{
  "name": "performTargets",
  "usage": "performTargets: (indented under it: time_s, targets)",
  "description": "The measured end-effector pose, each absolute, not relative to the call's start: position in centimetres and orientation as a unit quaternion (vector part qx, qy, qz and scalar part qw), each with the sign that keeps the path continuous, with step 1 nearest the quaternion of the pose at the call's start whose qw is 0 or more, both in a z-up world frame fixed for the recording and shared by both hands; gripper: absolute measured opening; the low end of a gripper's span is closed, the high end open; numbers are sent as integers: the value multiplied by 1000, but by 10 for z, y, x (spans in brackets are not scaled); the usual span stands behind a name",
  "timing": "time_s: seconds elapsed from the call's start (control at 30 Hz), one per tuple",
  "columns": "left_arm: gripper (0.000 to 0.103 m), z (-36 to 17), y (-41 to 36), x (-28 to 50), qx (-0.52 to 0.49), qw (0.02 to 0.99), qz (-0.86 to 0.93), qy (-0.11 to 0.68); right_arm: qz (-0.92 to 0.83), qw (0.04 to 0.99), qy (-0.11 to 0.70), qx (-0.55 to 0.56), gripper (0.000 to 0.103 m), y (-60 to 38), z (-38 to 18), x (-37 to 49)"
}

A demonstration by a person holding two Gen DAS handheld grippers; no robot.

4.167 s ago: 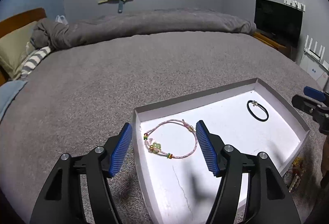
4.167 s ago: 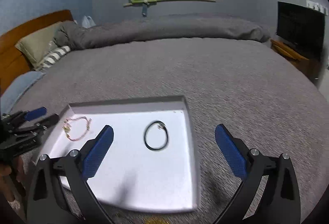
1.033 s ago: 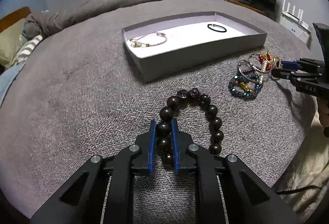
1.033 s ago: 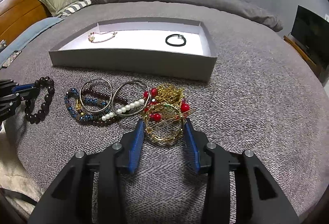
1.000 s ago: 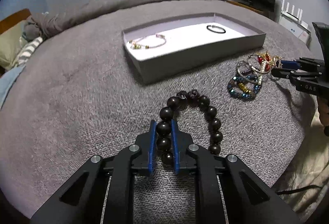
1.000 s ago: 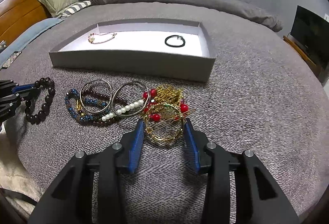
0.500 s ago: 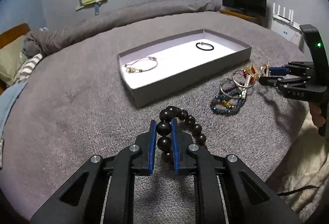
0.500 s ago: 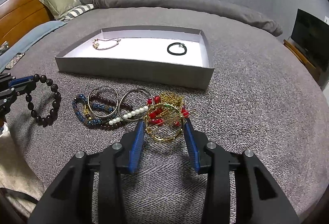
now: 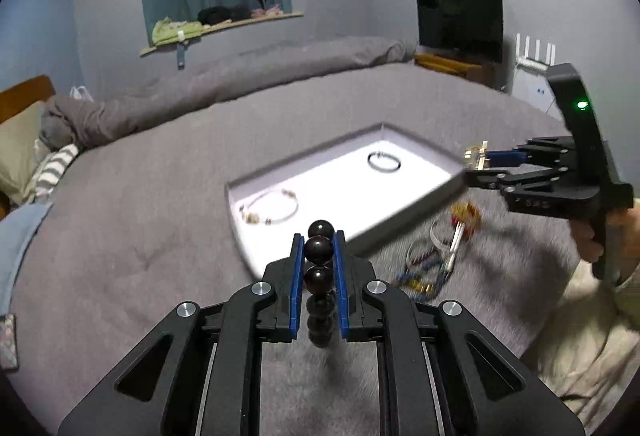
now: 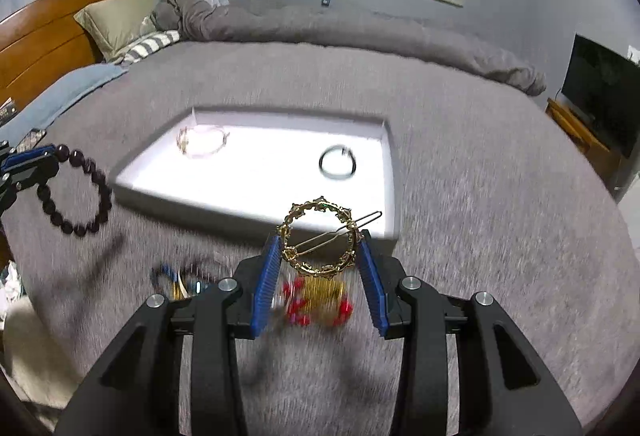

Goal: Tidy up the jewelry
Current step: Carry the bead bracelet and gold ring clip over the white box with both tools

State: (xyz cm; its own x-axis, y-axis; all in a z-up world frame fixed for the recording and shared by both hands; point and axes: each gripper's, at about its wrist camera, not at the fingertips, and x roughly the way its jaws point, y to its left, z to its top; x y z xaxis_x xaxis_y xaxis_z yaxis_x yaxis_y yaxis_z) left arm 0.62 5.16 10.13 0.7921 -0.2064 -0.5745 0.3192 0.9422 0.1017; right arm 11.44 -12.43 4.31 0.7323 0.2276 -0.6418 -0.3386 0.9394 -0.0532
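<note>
My left gripper (image 9: 318, 252) is shut on a dark bead bracelet (image 9: 319, 250) and holds it above the bed; the bracelet also hangs at the left of the right wrist view (image 10: 76, 192). My right gripper (image 10: 318, 256) is shut on a gold ring-shaped hair clip (image 10: 320, 240), lifted above the bed near the tray's front edge. The white shallow tray (image 9: 420, 196) holds a pink cord bracelet (image 9: 272, 208) and a black hair tie (image 9: 384, 161). Both also show in the right wrist view: the cord bracelet (image 10: 202, 142) and the hair tie (image 10: 338, 162).
A pile of jewelry lies on the grey bedspread in front of the tray: red and gold beads (image 10: 316, 298), blue beads and metal bangles (image 9: 428, 264). Pillows (image 10: 120, 18) and a wooden headboard (image 10: 48, 36) are at the far left. A TV (image 9: 460, 26) stands at the right.
Both grippers have risen off the bed. The left one lifted the dark bead bracelet, and the right one lifted the gold hair clip out of the pile.
</note>
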Motion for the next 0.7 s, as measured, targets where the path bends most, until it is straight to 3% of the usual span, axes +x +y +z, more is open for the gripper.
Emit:
performTargets:
  time_s: [0.33,0.7]
  targets:
    - [15,126,25,56,96,950,-151,255,136,932,330,-58,39,-113,53,172]
    - [15,89,26,114,43,941,-138,307,133,913,380,-71,39,-114,10,188]
